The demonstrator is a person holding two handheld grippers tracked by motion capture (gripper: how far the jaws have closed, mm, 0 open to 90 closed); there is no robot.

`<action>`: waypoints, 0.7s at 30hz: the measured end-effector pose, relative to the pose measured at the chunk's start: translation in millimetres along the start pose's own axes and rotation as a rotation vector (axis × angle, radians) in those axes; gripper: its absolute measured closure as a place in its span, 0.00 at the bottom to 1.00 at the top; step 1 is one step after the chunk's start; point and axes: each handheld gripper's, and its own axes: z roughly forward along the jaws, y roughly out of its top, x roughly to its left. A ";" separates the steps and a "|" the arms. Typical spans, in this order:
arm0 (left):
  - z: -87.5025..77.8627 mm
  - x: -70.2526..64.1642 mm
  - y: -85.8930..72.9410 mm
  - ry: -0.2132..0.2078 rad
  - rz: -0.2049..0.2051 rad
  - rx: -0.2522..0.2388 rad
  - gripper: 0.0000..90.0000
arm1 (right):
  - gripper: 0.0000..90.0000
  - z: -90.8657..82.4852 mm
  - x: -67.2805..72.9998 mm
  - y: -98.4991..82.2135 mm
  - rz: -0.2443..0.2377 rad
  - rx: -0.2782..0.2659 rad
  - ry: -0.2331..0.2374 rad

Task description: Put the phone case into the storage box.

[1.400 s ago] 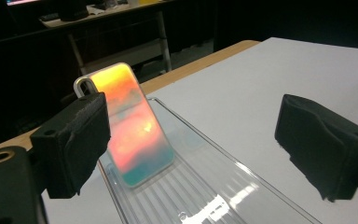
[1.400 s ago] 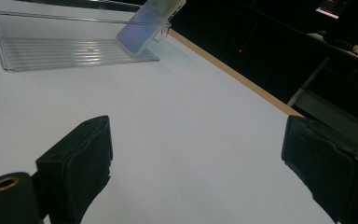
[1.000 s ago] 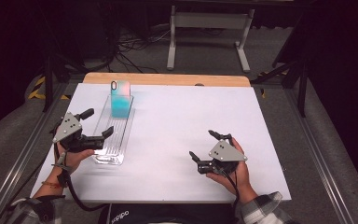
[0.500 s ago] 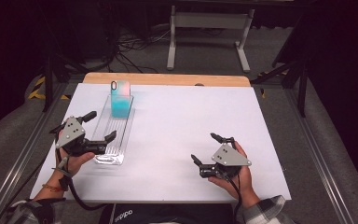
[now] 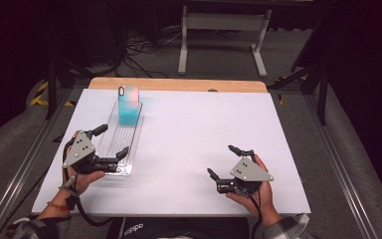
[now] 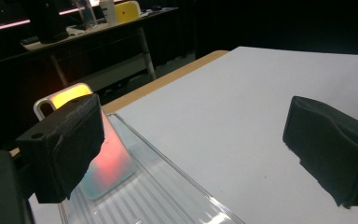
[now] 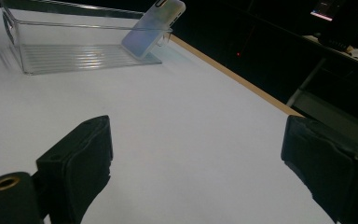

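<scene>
Standing wide apart with nothing between them, the jaws of the left gripper (image 5: 110, 143) sit at the near end of a clear plastic tray (image 5: 110, 149): in the high view one jaw lies over the tray's near right corner and the other beside its left wall, though contact with the tray cannot be made out. In the left gripper view (image 6: 196, 149) the ribbed tray floor (image 6: 158, 191) runs up between the two black jaws toward a phone case (image 6: 107, 158), which leans upright against the tray's far end. That case (image 5: 128, 104) shows teal with a pink tint from above, its camera cutout at the top left.

Jaws of the right gripper (image 5: 223, 161) are likewise spread and empty, held just above bare white table (image 5: 194, 129) near the front right. Its own view (image 7: 196, 154) looks across the white surface to the tray (image 7: 28, 51) and the leaning case (image 7: 151, 28), well apart from it.

A hand (image 5: 84, 177) grips the left tool beside the tray's near end; another hand (image 5: 256, 191) holds the right one near the table's front edge. Along the far side runs a wooden strip (image 5: 179, 84), with dark floor and cables beyond.
</scene>
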 end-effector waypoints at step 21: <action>-2.3 -22.9 -12.2 -0.028 0.003 0.004 0.06 | 0.10 -5.4 -1.5 -3.9 -0.001 -0.006 -0.007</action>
